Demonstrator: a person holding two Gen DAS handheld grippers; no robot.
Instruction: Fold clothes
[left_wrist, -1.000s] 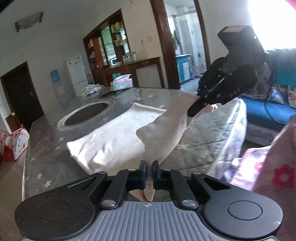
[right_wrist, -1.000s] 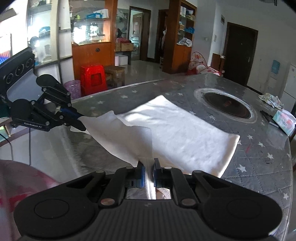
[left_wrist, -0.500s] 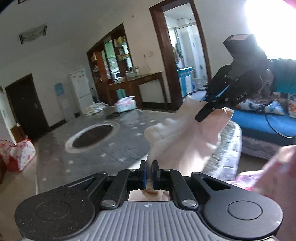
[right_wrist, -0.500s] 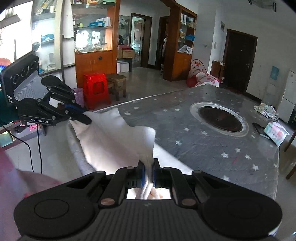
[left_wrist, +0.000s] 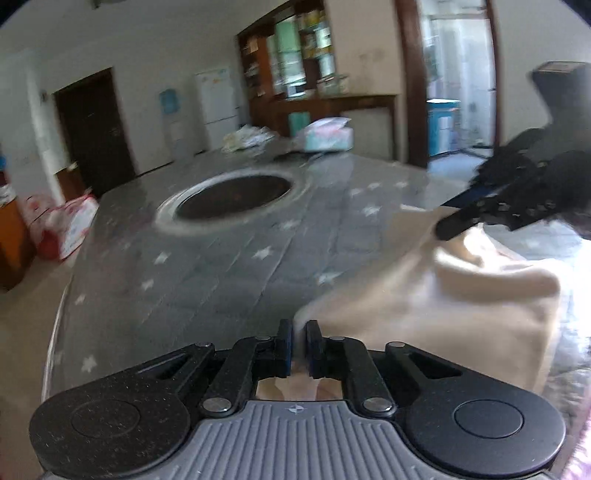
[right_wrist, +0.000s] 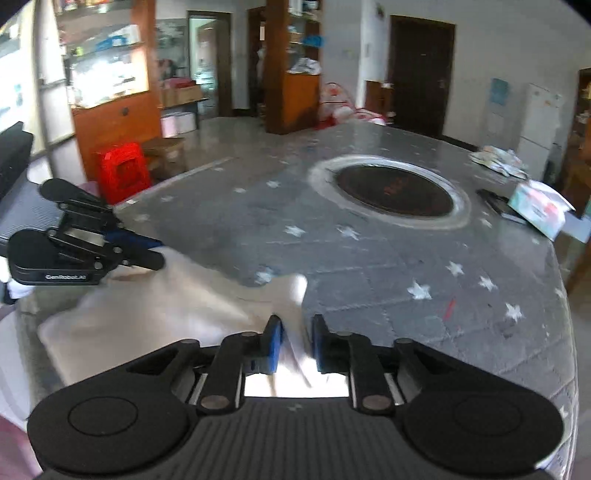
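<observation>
Both views are smeared by motion. Just ahead of the left gripper (left_wrist: 299, 330), the cloth (left_wrist: 461, 295) blurs and its near end drops out of sight under the tool body. The right gripper (left_wrist: 448, 230) blurs too, its body cut by the frame edge. Whether either pair of pads touches cloth is unclear.

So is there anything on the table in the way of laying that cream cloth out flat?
Nothing visible: the cloth lies at the near table edge between both grippers, with bare cover ahead. The tissue pack sits far beyond the round inset.
</observation>
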